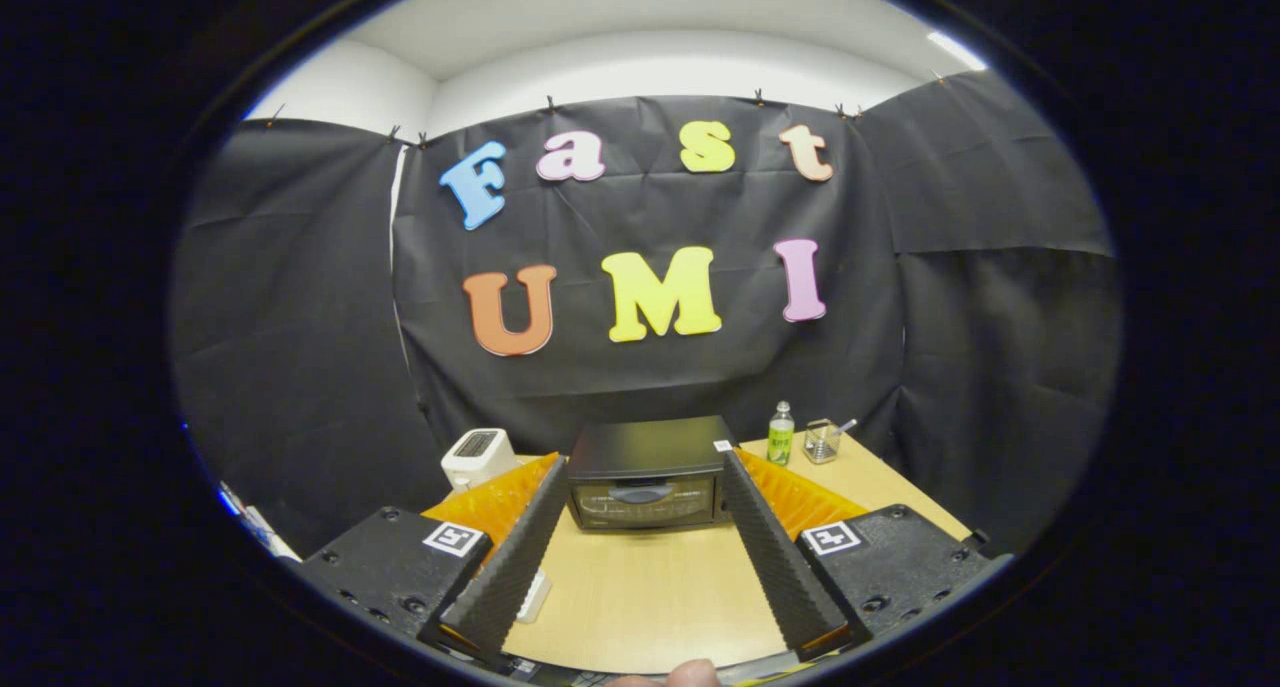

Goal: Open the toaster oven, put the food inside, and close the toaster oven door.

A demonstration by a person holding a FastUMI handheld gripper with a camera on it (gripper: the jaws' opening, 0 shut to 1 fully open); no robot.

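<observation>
Low in the frame the gripper [645, 537] holds its fingers spread wide over the bare wooden table [640, 597], and just beyond their tips, centred between them, sits the black toaster oven [648, 472], door closed, against the booth wall.

Hand-held gripper [645, 472]: level, pointing forward; two fingers [515, 557] spread wide apart, converging toward their tips, gripping nothing. Fingertip of the person [690, 674]: showing just behind the fingers' bases.
</observation>
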